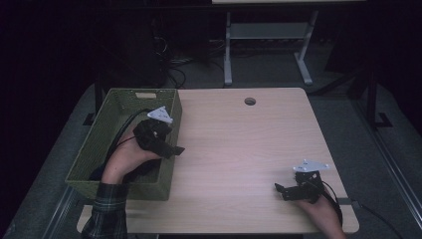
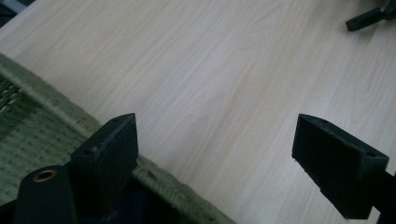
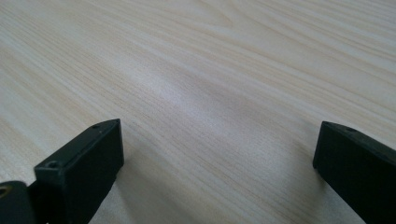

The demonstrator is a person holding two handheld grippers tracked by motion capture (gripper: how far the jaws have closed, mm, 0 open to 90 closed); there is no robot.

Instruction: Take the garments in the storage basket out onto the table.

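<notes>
A green woven basket (image 1: 124, 191) stands on the left part of the light wooden table (image 1: 239, 144). My left gripper (image 1: 173, 144) hovers over the basket's right rim, pointing toward the table's middle. In the left gripper view its jaws (image 2: 217, 135) stand wide apart with nothing between them, the basket rim (image 2: 56, 105) passing under the left jaw. Something dark lies in the basket beneath the hand; I cannot tell what. My right gripper (image 1: 279, 191) rests low near the table's front right corner. It (image 3: 219, 135) is open over bare wood.
A round cable hole (image 1: 250, 101) sits near the table's far edge. A white-legged table frame (image 1: 268, 45) and cables stand on the floor behind. The right gripper's jaw tip (image 2: 369, 17) shows far off in the left gripper view.
</notes>
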